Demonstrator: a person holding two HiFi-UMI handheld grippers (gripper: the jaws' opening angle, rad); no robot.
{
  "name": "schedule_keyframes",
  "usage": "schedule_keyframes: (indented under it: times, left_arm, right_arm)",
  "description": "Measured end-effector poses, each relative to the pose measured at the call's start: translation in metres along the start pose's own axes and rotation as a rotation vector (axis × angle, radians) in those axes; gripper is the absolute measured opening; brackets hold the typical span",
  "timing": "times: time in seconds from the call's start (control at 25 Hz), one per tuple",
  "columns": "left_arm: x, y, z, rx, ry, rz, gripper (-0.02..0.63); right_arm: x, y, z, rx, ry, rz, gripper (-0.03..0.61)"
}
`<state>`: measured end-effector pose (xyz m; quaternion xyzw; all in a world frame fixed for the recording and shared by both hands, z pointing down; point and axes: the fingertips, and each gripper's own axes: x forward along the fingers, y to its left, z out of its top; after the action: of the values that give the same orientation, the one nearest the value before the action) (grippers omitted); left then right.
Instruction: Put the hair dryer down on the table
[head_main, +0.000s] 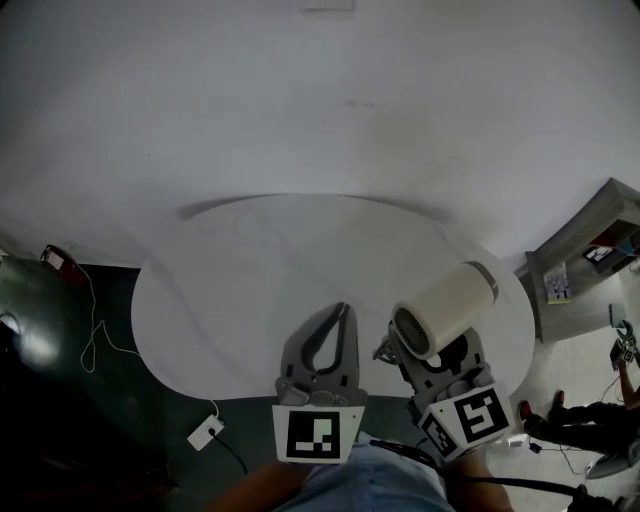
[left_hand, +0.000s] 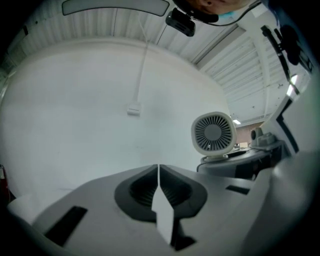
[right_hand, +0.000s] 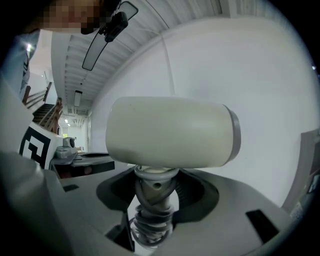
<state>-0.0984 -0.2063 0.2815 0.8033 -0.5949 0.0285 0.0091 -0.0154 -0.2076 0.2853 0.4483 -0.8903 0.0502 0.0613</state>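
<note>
A cream hair dryer (head_main: 445, 308) is held above the near right part of the round white table (head_main: 230, 290), barrel pointing away to the right. My right gripper (head_main: 418, 352) is shut on its handle (right_hand: 155, 197), which has a cord coiled round it; the barrel (right_hand: 170, 132) stands across the top of the jaws. My left gripper (head_main: 343, 312) is beside it on the left, over the table's near edge, jaws shut and empty (left_hand: 158, 172). In the left gripper view the dryer's rear grille (left_hand: 213, 133) shows at the right.
On the dark floor to the left lie a white plug block (head_main: 205, 432), a thin cable (head_main: 95, 330) and a red item (head_main: 55, 258). A grey shelf unit (head_main: 590, 240) stands at the right. A white wall rises behind the table.
</note>
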Motion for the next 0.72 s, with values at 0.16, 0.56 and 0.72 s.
schedule_keyframes:
  times: [0.16, 0.56, 0.72]
  left_arm:
    - [0.015, 0.016, 0.01, -0.02, -0.037, -0.029, 0.014]
    - [0.054, 0.023, -0.005, -0.029, 0.021, -0.059, 0.014]
    - [0.076, 0.018, -0.011, -0.021, 0.048, -0.07, 0.014]
  right_arm:
    - [0.018, -0.005, 0.014, -0.041, -0.004, -0.037, 0.219]
    - [0.051, -0.03, 0.005, -0.02, 0.035, -0.052, 0.219]
    - [0.063, -0.049, -0.007, 0.001, 0.067, -0.048, 0.219]
